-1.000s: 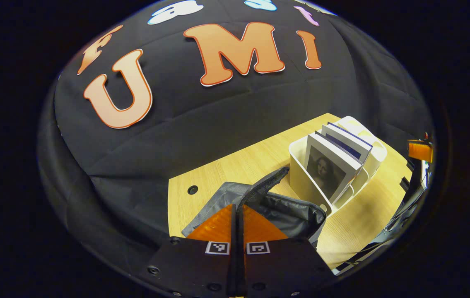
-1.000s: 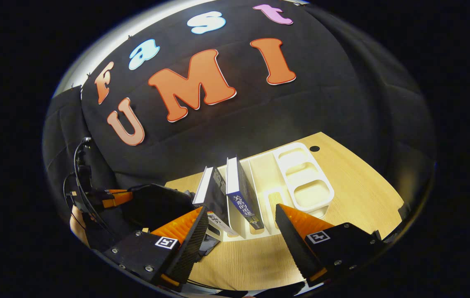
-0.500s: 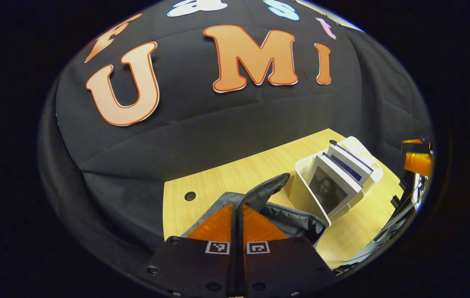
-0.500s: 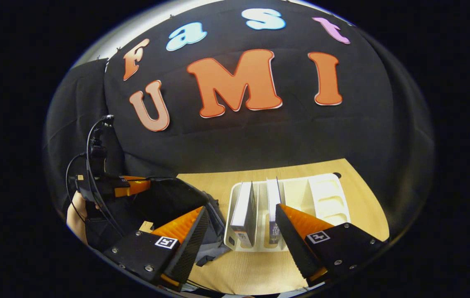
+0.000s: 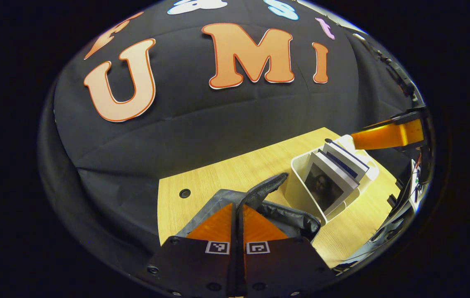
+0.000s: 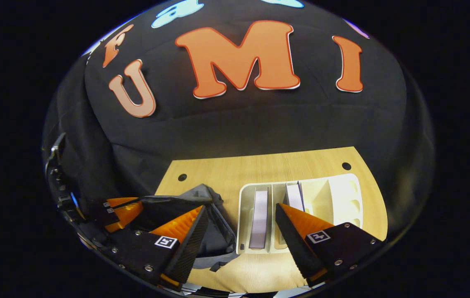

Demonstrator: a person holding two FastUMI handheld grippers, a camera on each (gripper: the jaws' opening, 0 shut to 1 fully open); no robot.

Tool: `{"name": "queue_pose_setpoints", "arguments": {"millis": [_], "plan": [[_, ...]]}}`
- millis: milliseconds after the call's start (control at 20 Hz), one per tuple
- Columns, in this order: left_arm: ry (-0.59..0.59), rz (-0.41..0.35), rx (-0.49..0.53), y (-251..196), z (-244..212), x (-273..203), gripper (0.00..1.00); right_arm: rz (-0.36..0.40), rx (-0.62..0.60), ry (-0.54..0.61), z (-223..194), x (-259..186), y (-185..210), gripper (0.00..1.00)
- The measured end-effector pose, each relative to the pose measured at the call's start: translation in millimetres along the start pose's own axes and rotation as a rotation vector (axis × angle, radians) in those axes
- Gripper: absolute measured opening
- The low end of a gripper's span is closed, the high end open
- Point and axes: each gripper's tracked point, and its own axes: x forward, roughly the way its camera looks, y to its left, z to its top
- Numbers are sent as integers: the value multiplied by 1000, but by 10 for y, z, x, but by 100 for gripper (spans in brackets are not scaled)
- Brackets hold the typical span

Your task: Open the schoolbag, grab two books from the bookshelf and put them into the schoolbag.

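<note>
Our left gripper (image 5: 237, 209) is pressed together on the schoolbag (image 5: 288, 219) flap, holding it open; if that cloth slips, the mouth folds shut. Our right gripper (image 6: 241, 223) is spread above the two books (image 6: 259, 217) standing in the white bookshelf (image 6: 342, 203) beside the bag; one finger may clip the divider. Wooden table (image 6: 259, 169), black cloth wall behind.

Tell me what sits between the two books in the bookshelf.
In the right gripper view, a white divider wall of the bookshelf stands between the left book and the right book; each occupies its own slot.
</note>
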Motion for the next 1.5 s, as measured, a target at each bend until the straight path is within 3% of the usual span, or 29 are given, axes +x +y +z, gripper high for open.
{"name": "queue_pose_setpoints", "arguments": {"millis": [100,300,450,650,800,850,900,950,1000,1150,1200,1250,1500], "plan": [[-8,8,-7,34,-4,-15,1,-42,-17,23,-53,171,-52,98],[-6,1,-17,20,-39,-23,1,27,61,165,-344,453,122,94],[-6,1,-20,50,-55,-23,1,-66,7,183,-416,653,-72,92],[5,1,-19,82,-114,-15,1,-54,64,249,-549,843,-26,89],[10,0,-18,94,-127,10,1,-89,58,265,-584,967,-109,77],[12,-2,-18,95,-129,11,1,-111,59,280,-606,1007,-167,66],[14,-2,-17,94,-145,20,1,-122,63,286,-619,1035,-190,70],[15,-3,-17,89,-155,35,1,-125,73,289,-627,1054,-202,45],[19,-8,-17,82,-159,43,1,-128,88,277,-594,1054,-215,37],[26,-15,-12,74,-176,63,1,-127,87,196,-350,946,-225,32],[28,-14,-11,85,-172,71,1,-132,83,176,-262,878,-227,21],[30,-12,-9,95,-169,80,1,-135,72,153,-167,815,-233,31],[35,-10,-10,94,-191,116,1,-110,6,40,234,331,-119,30]]}}
